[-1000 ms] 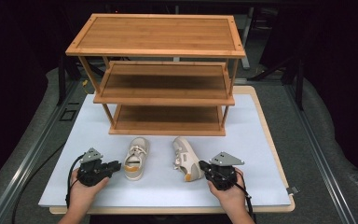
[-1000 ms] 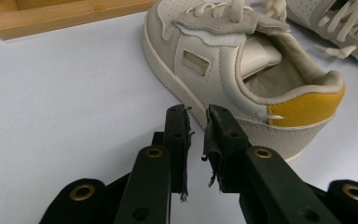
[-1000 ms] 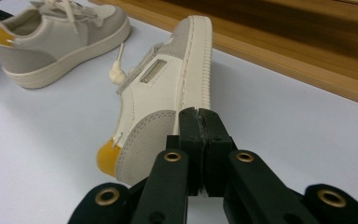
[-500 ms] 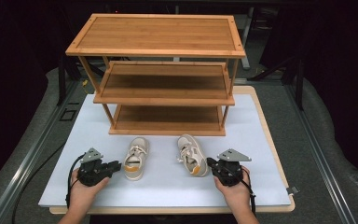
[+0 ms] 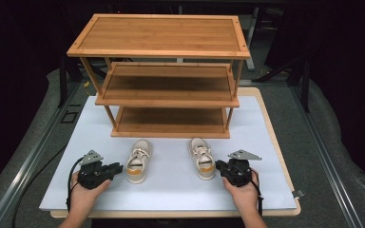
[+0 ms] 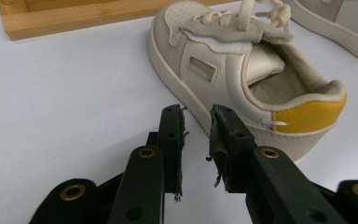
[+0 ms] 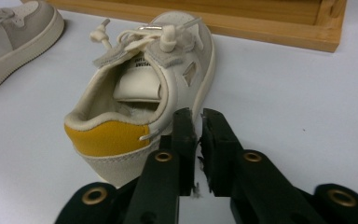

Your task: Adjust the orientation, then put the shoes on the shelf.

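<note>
Two beige sneakers with yellow heel patches lie on the white mat (image 5: 171, 190), toes toward the wooden rack (image 5: 166, 95). My left gripper (image 5: 119, 167) rests just left of the left sneaker (image 5: 138, 160). In the left gripper view its jaws (image 6: 196, 112) have just been opening, with a small gap and nothing between them, the left sneaker's (image 6: 242, 70) side just beyond the tips. My right gripper (image 5: 218, 166) sits at the right sneaker's (image 5: 202, 158) heel. Its jaws (image 7: 195, 114) have just been opening too, with a narrow empty gap beside that sneaker (image 7: 140, 102).
The three-tier wooden rack stands at the back of the mat, its lowest shelf (image 5: 171, 121) just beyond the sneakers' toes. The mat lies on a wooden board (image 5: 280, 142). Dark grey flooring and a metal rail (image 5: 28, 156) flank it.
The right sneaker has shifted right and turned its toe straight toward the rack. My right hand moved right with it. The left gripper and left sneaker stayed put.
</note>
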Motion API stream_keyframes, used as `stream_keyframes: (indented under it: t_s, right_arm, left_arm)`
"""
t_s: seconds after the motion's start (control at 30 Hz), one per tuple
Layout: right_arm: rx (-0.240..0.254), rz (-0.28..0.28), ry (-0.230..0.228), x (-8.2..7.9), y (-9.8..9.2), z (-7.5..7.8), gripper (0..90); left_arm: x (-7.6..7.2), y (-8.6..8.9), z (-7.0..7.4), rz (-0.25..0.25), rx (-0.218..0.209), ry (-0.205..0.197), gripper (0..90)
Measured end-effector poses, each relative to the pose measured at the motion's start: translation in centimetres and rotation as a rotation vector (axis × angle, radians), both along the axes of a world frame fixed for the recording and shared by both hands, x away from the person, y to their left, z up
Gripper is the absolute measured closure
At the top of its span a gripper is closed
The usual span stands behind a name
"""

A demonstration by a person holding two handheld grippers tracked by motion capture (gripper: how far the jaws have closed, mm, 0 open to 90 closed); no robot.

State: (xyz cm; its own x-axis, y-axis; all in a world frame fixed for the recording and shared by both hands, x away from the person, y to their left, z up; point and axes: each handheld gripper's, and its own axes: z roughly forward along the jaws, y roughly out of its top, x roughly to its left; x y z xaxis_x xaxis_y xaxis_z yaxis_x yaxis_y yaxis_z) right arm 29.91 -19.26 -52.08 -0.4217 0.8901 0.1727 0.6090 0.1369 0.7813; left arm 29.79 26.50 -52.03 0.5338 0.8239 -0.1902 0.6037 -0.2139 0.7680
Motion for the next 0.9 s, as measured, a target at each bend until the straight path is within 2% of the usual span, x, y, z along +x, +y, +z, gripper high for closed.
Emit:
stream_keyframes:
  t_s: [0.03,0.07,0.1,0.3,0.33,0.37,0.5,0.57,0.63,0.73,0.9]
  right_arm:
    - [0.004,0.002,-0.005,0.0,0.0,0.1,79.5]
    - [0.005,-0.006,-0.013,0.0,0.0,0.2,78.1]
    - [0.005,-0.012,-0.022,-0.1,-0.1,0.3,77.0]
    - [0.049,-0.028,-0.065,-0.1,-0.2,1.1,69.9]
    - [0.076,-0.021,-0.077,-0.1,-0.1,1.4,67.4]
    - [0.09,-0.02,-0.084,0.0,0.0,1.6,66.4]
    - [0.105,0.003,-0.089,0.3,0.5,1.8,62.0]
    - [0.086,0.028,-0.066,0.9,1.2,1.7,59.4]
    - [0.074,0.028,-0.048,1.4,1.7,1.4,58.5]
    - [0.065,0.019,-0.023,2.3,2.2,0.8,58.2]
    - [0.067,0.0,0.005,2.8,2.3,0.5,58.1]
  left_arm:
    - [0.0,0.0,0.0,0.0,0.0,0.0,71.8]
    - [0.1,0.2,0.3,0.001,-0.043,0.011,70.3]
    - [0.1,0.2,0.5,0.004,-0.054,0.008,69.2]
    - [0.4,0.0,1.3,0.007,-0.101,-0.009,61.5]
    - [0.5,-0.2,1.5,0.006,-0.122,-0.008,60.5]
    - [0.6,-0.3,1.5,0.005,-0.126,-0.01,59.9]
    - [0.8,-0.7,1.8,-0.002,-0.151,-0.01,55.7]
    - [0.9,-1.2,1.9,-0.011,-0.159,-0.006,53.8]
    - [1.1,-1.5,1.9,-0.017,-0.156,-0.002,52.5]
    - [1.4,-2.0,1.7,-0.016,-0.149,0.008,52.6]
    - [1.7,-2.5,1.2,-0.028,-0.131,0.024,52.6]
